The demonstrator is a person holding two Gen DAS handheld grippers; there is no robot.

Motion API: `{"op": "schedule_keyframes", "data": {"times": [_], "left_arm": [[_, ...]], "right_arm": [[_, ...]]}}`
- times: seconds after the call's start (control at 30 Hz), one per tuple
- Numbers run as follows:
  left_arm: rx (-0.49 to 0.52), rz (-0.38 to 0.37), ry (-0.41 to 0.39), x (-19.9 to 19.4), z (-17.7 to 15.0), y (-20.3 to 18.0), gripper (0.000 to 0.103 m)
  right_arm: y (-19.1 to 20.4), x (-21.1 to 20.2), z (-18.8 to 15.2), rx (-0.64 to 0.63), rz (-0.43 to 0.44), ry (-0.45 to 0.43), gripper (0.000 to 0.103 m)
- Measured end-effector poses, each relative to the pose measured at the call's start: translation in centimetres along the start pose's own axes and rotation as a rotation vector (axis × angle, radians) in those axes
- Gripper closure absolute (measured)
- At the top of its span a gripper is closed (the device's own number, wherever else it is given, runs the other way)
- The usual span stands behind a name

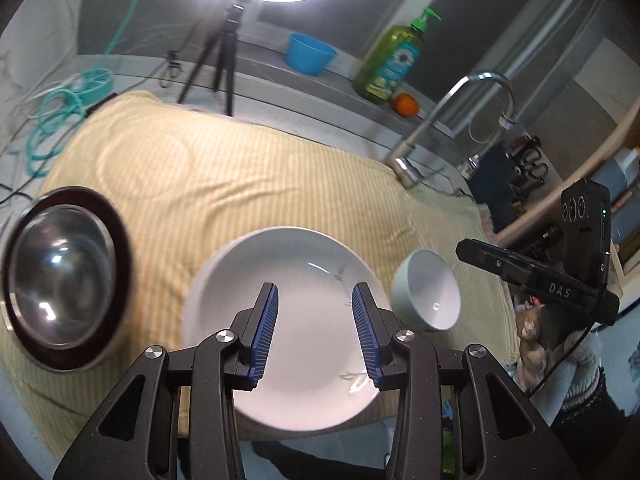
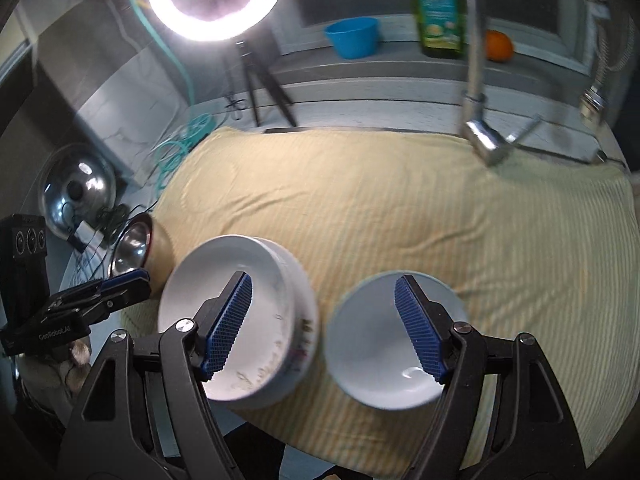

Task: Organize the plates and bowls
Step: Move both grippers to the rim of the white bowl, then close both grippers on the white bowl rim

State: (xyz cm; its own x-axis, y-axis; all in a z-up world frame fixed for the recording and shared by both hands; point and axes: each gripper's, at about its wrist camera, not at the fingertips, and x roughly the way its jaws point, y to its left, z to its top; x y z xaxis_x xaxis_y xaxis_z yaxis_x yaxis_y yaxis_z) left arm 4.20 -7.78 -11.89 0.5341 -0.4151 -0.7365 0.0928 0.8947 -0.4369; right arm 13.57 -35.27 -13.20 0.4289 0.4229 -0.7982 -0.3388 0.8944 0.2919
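Observation:
A stack of white deep plates point(image 1: 288, 264) point(image 2: 256, 272) lies near the front edge of the yellow striped cloth point(image 1: 240, 184). My left gripper point(image 1: 316, 288) hovers above the stack, open, with nothing between its blue pads. To the right of the plates stands a small pale bowl point(image 1: 428, 292) point(image 2: 372, 344). My right gripper point(image 2: 324, 280) is wide open above the gap between plates and bowl, one finger over each. A steel bowl with a dark rim point(image 1: 64, 276) point(image 2: 132, 248) rests at the cloth's left edge. In each wrist view the other gripper point(image 1: 480, 256) point(image 2: 132, 282) shows at the side.
A tap point(image 1: 440, 120) point(image 2: 476, 80) rises at the back right. On the sill stand a blue tub point(image 1: 310, 54), a green soap bottle point(image 1: 392, 60) and an orange point(image 1: 406, 105). A ring light's tripod point(image 1: 224, 60) and a teal hose point(image 1: 52, 128) are at the back left, a steel lid point(image 2: 76, 192) at far left.

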Motion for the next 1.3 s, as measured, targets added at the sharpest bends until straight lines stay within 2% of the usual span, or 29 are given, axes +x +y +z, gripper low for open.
{"op": "schedule_keyframes", "data": {"times": [0.3,0.4,0.53,0.83,1.03,1.17,1.3], "left_arm": [[0.087,-0.086,0.090,4.8,-0.1,-5.1,0.066],[0.098,-0.112,0.130,6.7,-0.2,-6.4,0.066],[0.115,-0.126,0.167,8.6,-0.3,-7.6,0.066],[0.144,-0.120,0.206,10.8,-0.4,-8.9,0.070],[0.145,-0.118,0.229,11.9,-0.3,-9.3,0.079],[0.154,-0.117,0.241,12.5,-0.4,-9.4,0.080],[0.147,-0.115,0.253,13.1,-0.5,-9.2,0.085]], "right_arm": [[-5.8,-1.7,-2.8,0.109,-0.074,-0.022,0.028],[-6.9,-1.8,-3.8,0.134,-0.078,-0.013,0.038],[-8.4,-1.4,-4.6,0.170,-0.065,0.007,0.039],[-10.5,0.5,-5.5,0.246,-0.004,0.061,0.060],[-11.1,1.1,-5.5,0.260,0.015,0.071,0.069],[-11.2,1.5,-5.6,0.263,0.023,0.079,0.074],[-11.3,2.1,-5.8,0.268,0.029,0.097,0.084]]}}
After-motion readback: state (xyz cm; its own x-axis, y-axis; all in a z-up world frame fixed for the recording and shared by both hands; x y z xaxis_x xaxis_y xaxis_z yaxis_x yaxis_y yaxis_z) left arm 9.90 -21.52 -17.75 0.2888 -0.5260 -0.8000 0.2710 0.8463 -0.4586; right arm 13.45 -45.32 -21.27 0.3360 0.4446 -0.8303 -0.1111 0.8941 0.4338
